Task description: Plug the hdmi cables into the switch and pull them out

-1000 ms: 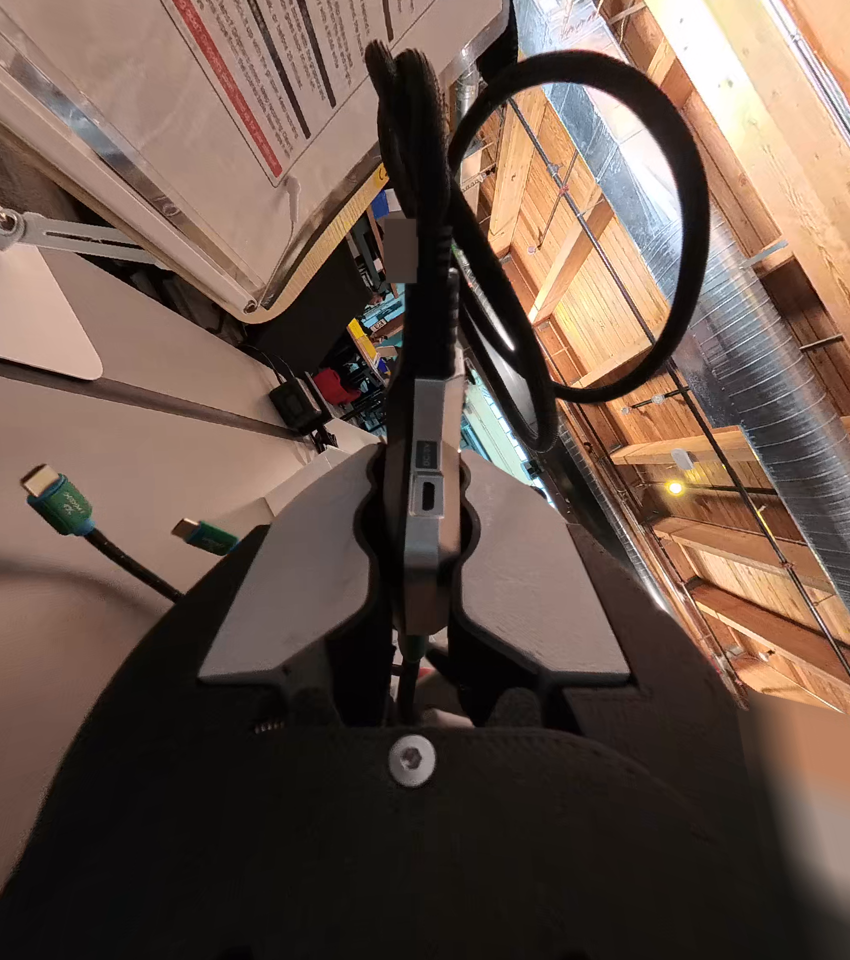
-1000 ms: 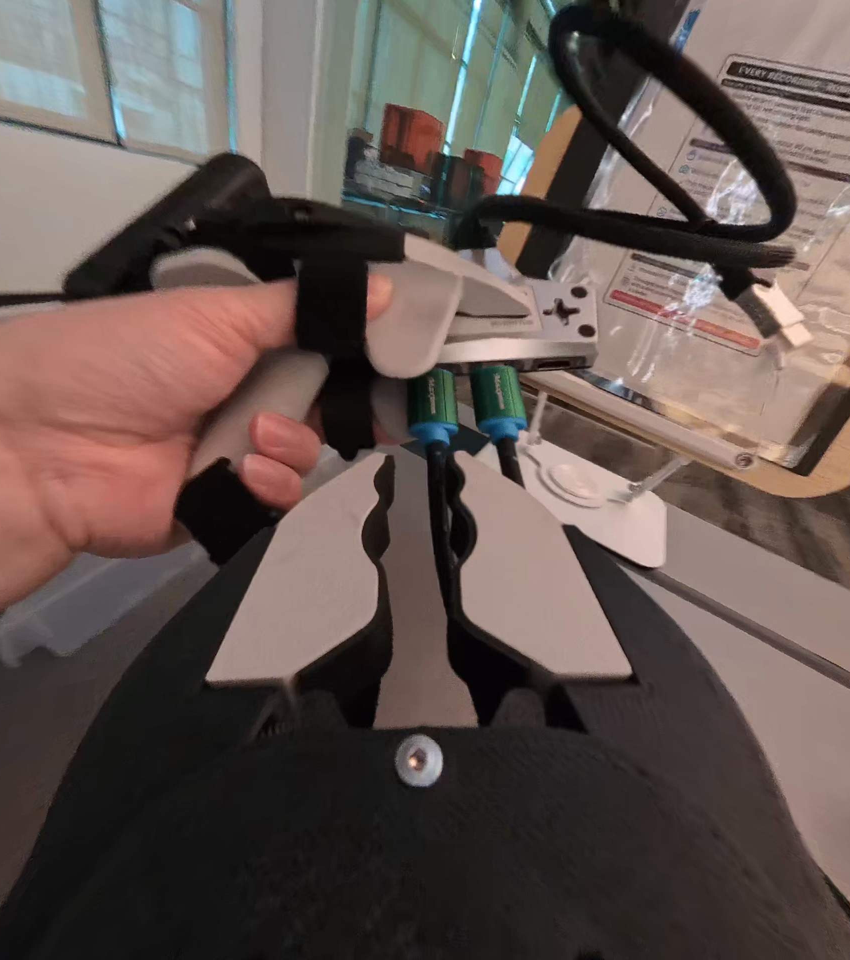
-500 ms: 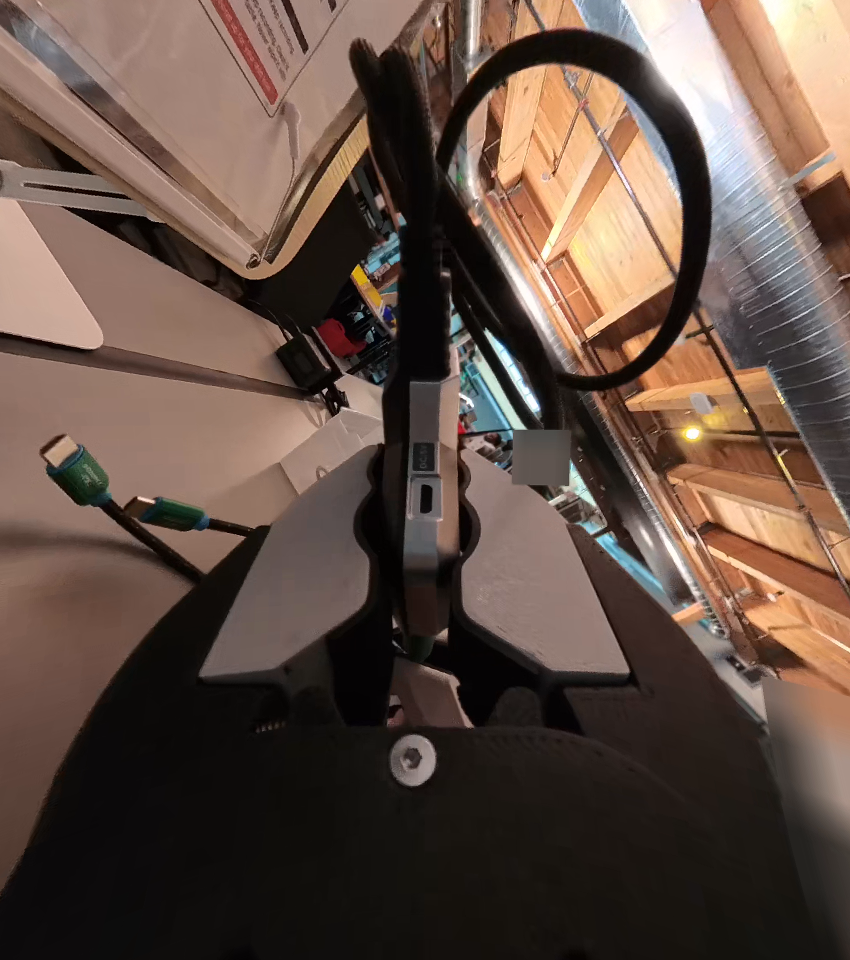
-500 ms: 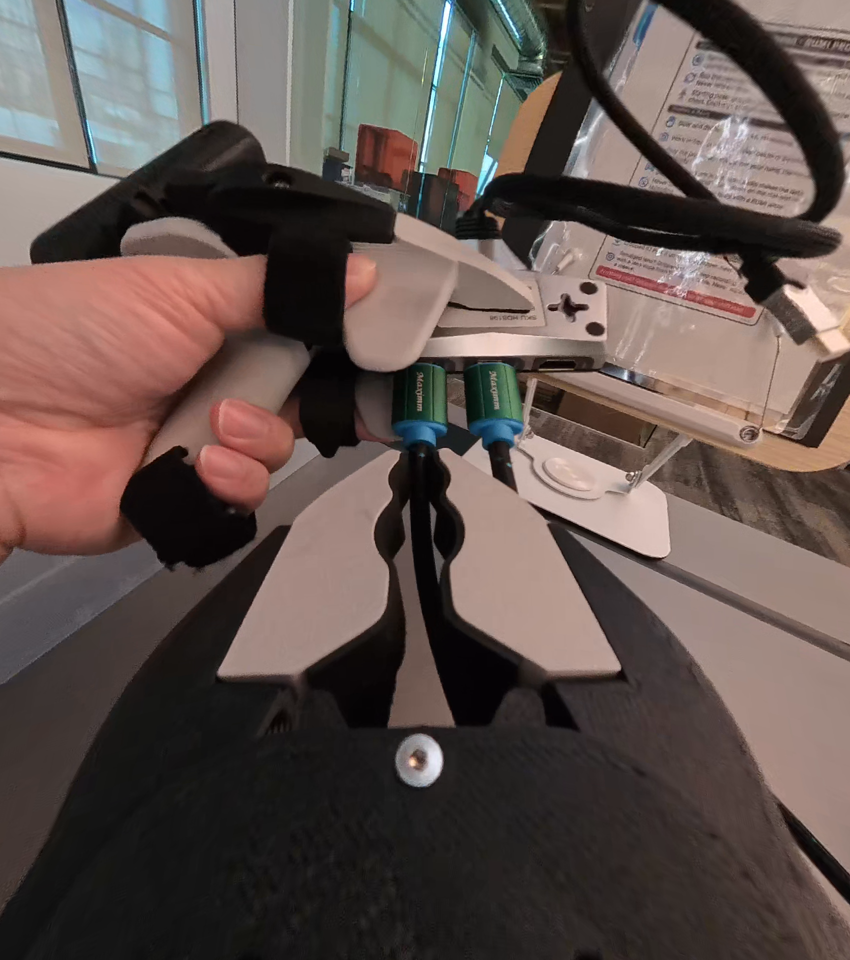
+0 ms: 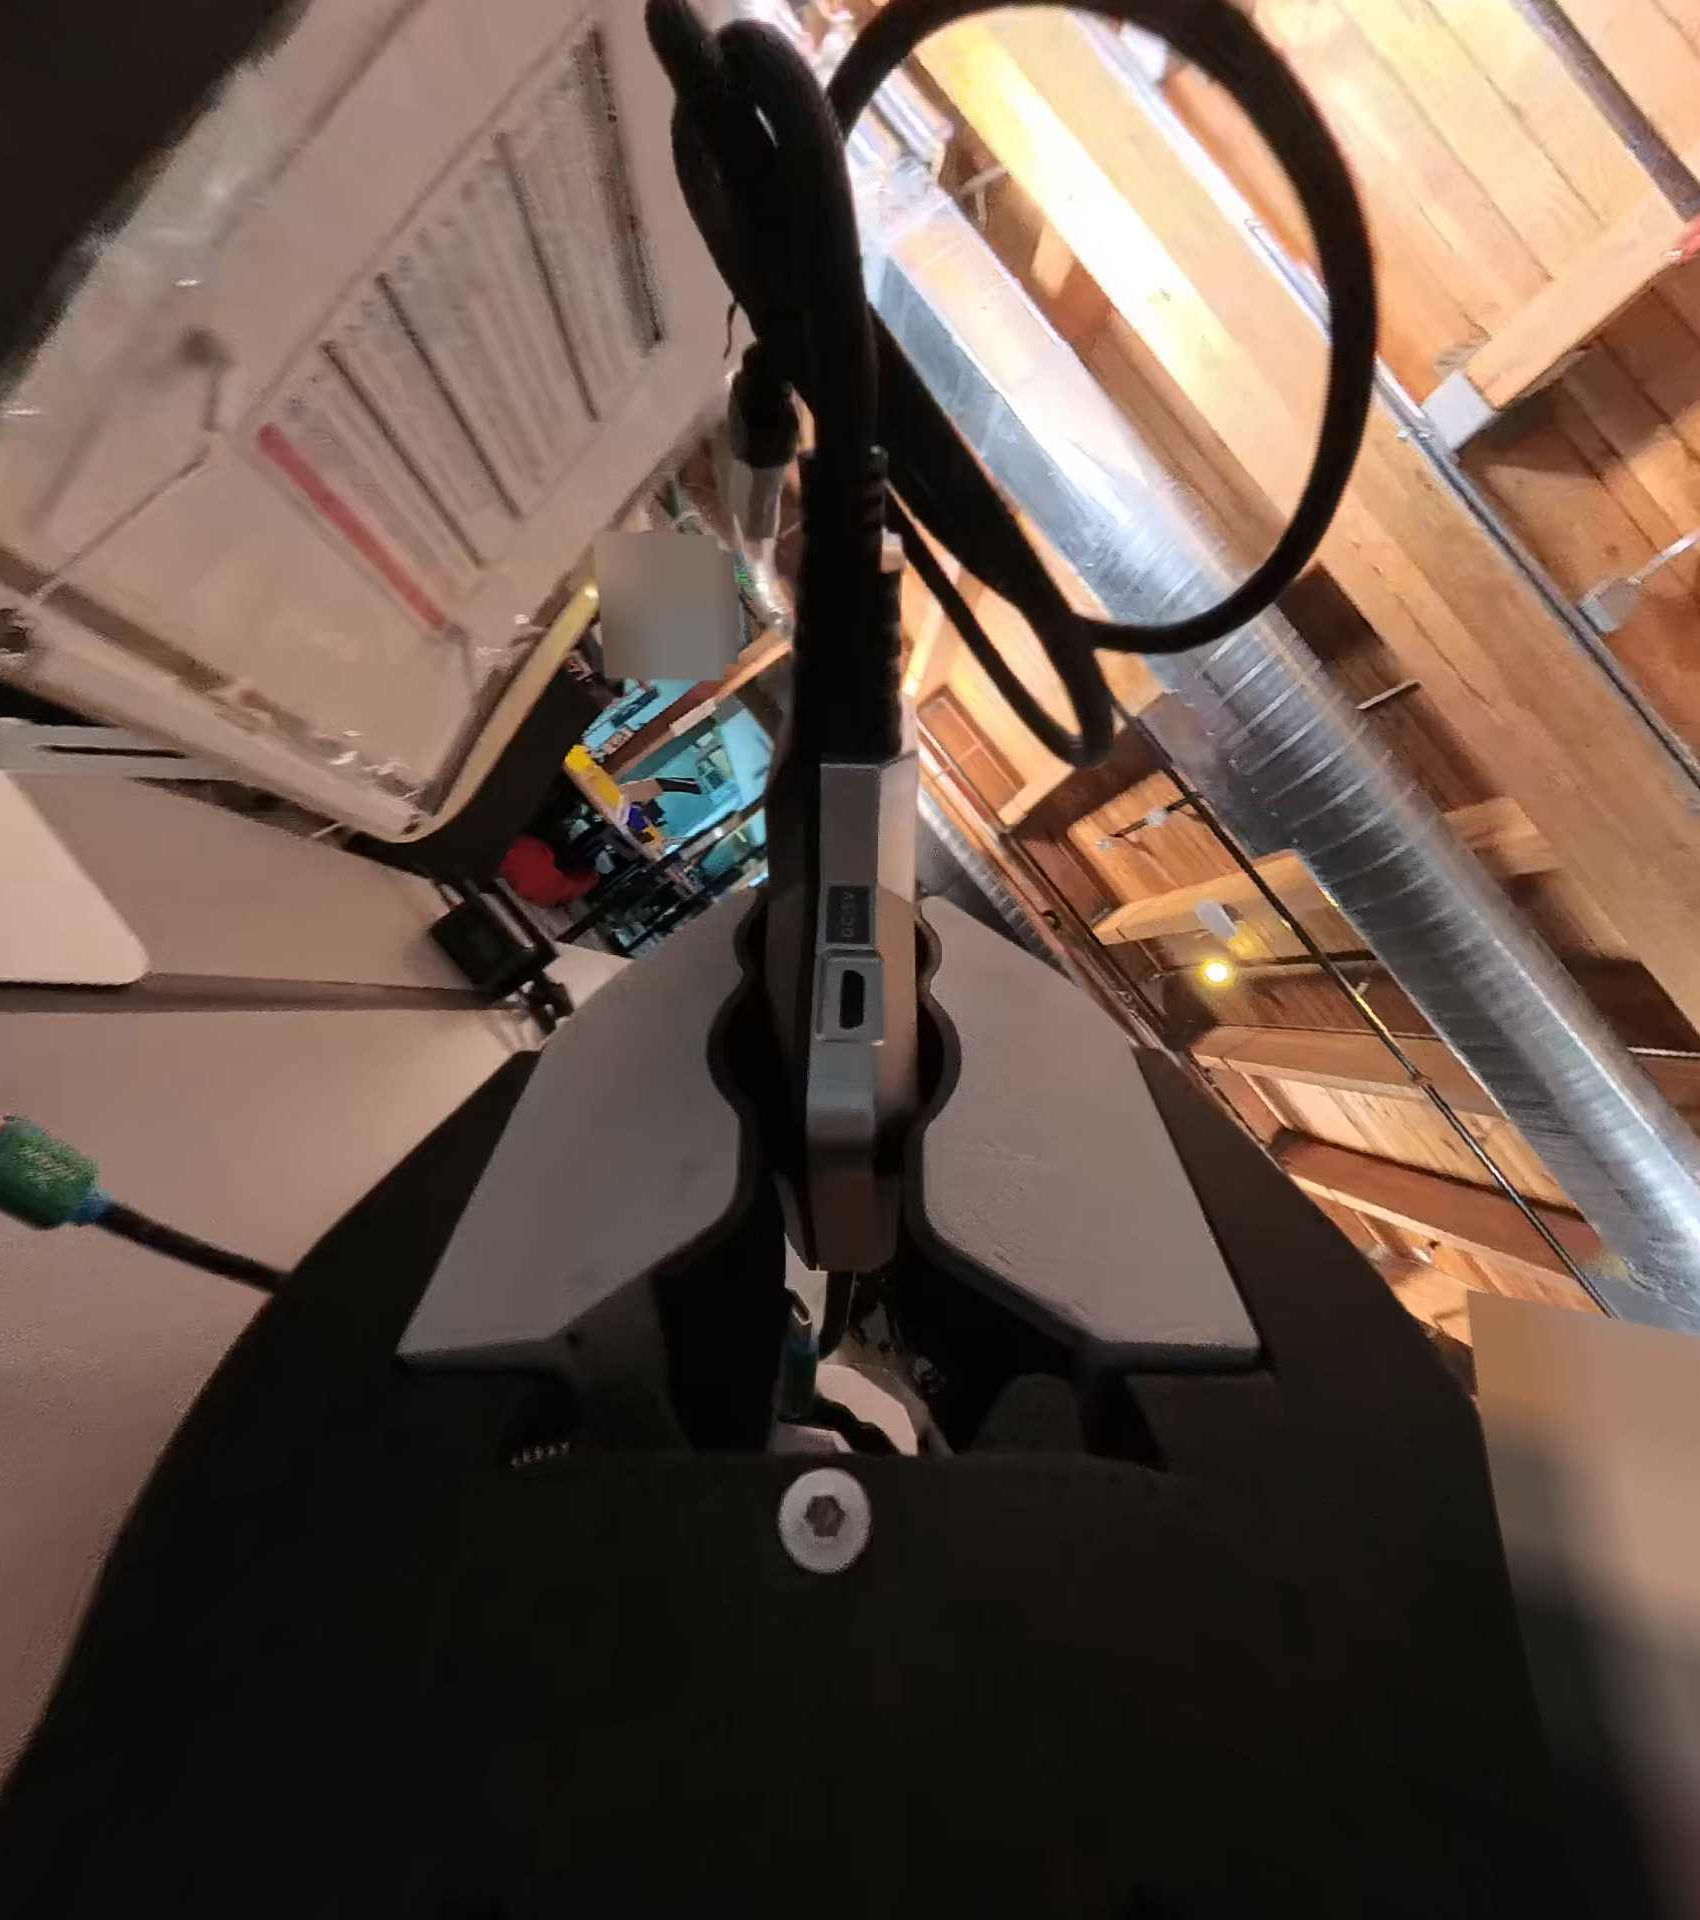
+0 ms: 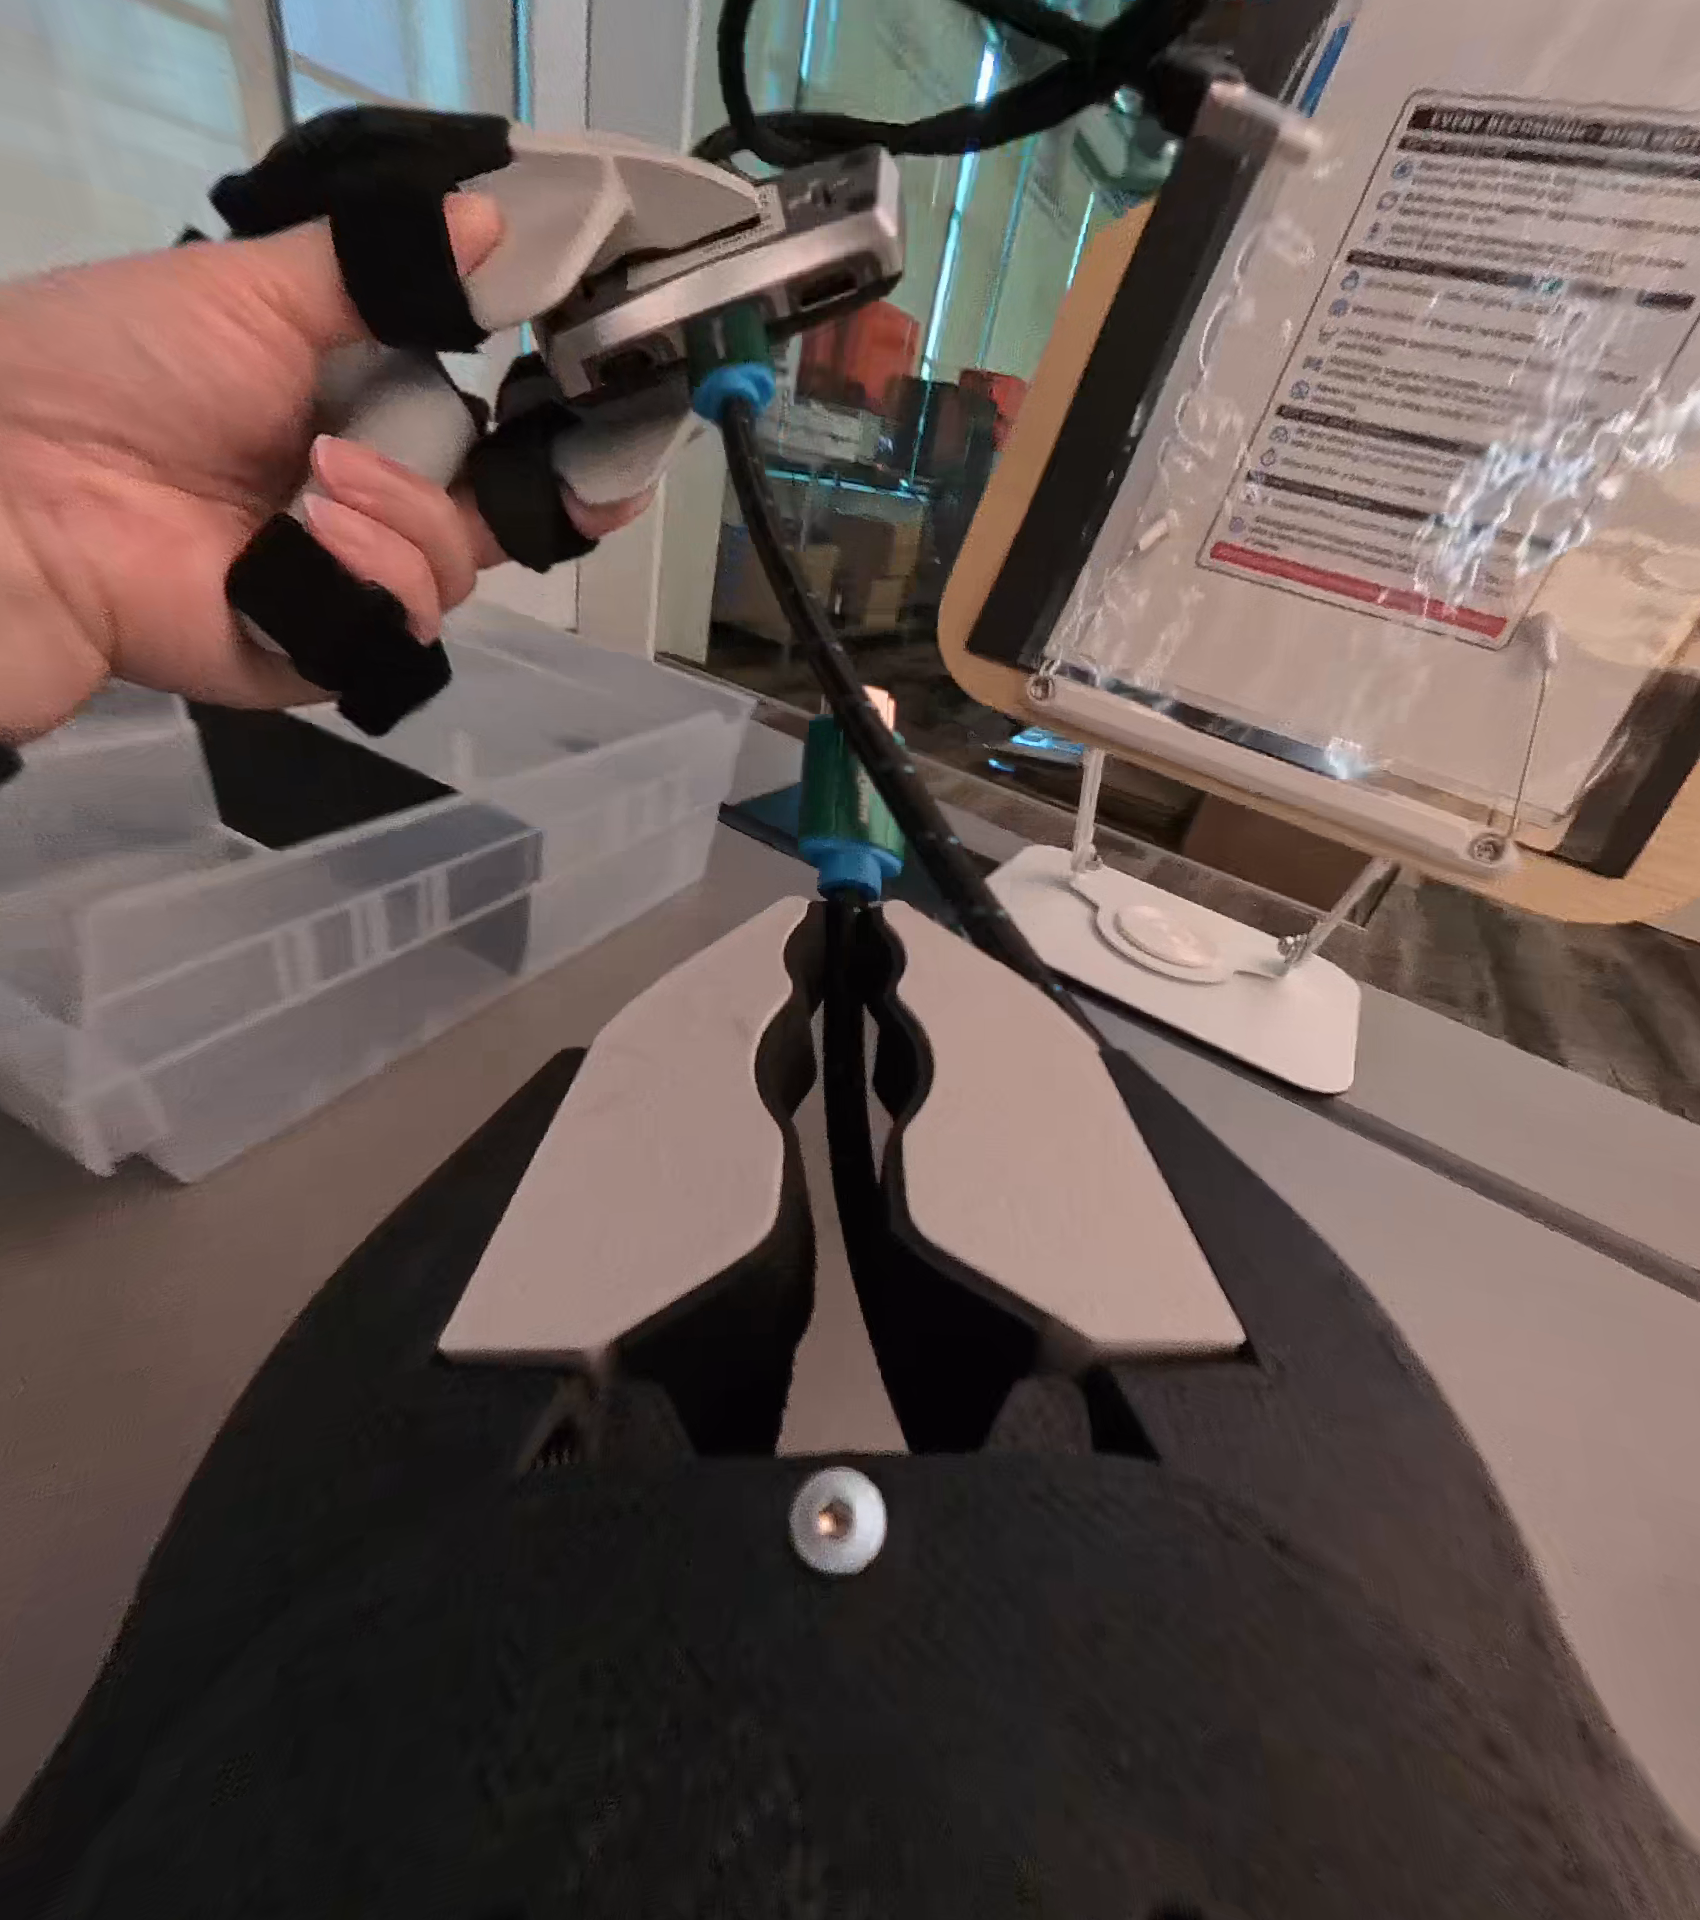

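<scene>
My left gripper (image 5: 838,935) is shut on the grey HDMI switch (image 5: 851,1049), held edge-up; the switch's own black cable (image 5: 1345,312) loops above it. In the right wrist view a hand holds that gripper (image 6: 617,260) with the switch (image 6: 804,223) up at the left. One green HDMI plug (image 6: 726,348) sits in the switch. My right gripper (image 6: 844,920) is shut on the black cable just behind a second green plug (image 6: 841,800), which is out of the switch and well below it. Another green plug (image 5: 15,1174) lies loose on the table.
Clear plastic bins (image 6: 306,914) stand on the table at the left. A laminated sheet in a white stand (image 6: 1397,436) stands at the right, its base (image 6: 1189,977) just beyond my right fingers. The grey table (image 6: 1552,1299) extends to the right.
The plug held by my right gripper has come out of the switch. The left gripper has lifted and tilted the switch away up and to the left. The other plug stays in.
</scene>
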`<state>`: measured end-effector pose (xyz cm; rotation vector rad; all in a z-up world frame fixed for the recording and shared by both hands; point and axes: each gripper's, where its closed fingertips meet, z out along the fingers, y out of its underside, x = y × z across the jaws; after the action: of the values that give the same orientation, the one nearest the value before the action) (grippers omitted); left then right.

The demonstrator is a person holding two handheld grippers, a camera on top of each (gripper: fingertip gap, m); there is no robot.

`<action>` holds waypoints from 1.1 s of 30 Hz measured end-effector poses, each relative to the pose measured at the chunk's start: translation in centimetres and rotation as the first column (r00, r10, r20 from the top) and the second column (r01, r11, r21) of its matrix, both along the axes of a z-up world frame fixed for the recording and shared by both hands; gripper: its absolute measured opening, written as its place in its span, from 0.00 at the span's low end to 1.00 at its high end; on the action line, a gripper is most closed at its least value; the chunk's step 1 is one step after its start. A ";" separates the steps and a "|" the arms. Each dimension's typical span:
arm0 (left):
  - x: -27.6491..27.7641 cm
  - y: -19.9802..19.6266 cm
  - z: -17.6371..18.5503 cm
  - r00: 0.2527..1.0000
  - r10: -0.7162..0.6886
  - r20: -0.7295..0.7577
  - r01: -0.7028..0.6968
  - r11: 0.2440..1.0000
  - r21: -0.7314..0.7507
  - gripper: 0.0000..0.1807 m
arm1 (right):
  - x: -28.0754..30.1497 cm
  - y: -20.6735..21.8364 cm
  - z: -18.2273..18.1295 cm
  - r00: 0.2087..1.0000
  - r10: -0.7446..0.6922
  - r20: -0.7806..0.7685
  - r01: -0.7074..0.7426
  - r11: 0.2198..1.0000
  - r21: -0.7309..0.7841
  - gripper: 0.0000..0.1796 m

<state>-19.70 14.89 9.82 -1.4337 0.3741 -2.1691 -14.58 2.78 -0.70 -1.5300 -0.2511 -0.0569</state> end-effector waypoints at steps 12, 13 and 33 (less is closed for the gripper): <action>-4.3 -4.1 8.2 0.973 -0.002 0.230 -0.027 0.992 0.121 0.12 | -1.0 -12.0 3.1 0.881 0.420 -0.216 -0.457 0.875 -0.161 0.04; -4.6 -4.5 8.5 0.972 -0.012 0.233 -0.020 0.991 0.136 0.12 | -0.4 -13.5 4.2 0.856 0.456 -0.243 -0.499 0.853 -0.154 0.04; -11.0 -3.0 10.9 0.937 0.113 0.331 -0.179 0.968 0.175 0.12 | 20.7 -26.3 16.5 0.919 0.311 -0.242 -0.385 0.840 -0.383 0.04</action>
<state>-30.73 11.84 20.73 -0.9481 0.3456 -2.1244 6.12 -23.49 15.76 -1.8870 -0.4234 0.4476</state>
